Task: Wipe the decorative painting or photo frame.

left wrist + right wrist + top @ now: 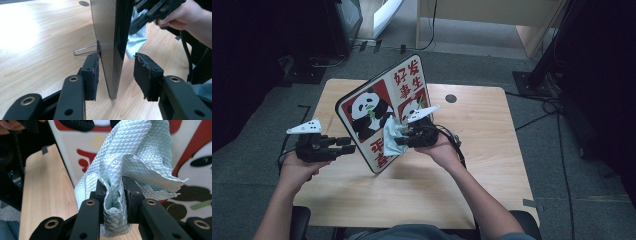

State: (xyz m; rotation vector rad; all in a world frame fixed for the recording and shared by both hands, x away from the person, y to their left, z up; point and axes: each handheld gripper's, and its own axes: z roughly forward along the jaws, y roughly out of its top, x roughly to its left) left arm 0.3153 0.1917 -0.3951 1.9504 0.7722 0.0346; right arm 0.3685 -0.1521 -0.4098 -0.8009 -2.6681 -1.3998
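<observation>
- The right gripper [113, 187] is clamping a bunched fold of pale green cloth [135, 152] between its two black jaws; the jaws are standing nearly together, with only the cloth's thickness between them.
- The cloth is showing a quilted, diamond-embossed texture, thin and crumpled, and it is fanning out above the jaws against the printed face of the panda board [190, 150].
- In the high view, the right gripper [404, 136] is pressing the cloth [392, 131] onto the board's front, near its middle.
- The left gripper [116, 73] is standing open, its foam-padded jaws sitting either side of the board's lower edge [110, 50]; the left pad is lying just beside or touching the back face, while the right pad is standing clear of the front.
- The board is a flat, rigid rectangular panel with rounded corners, glossy on the front with pandas and red characters on white and red, plain grey on the back, where a thin wire stand [85, 50] is sticking out.
- The board [382, 110] is standing tilted on the table [482, 150], between the two grippers.
- The table is light wood-grain laminate with a round cable hole [451, 98] near its far edge.
- Grey carpet and black cables [552, 115] are surrounding the table.
</observation>
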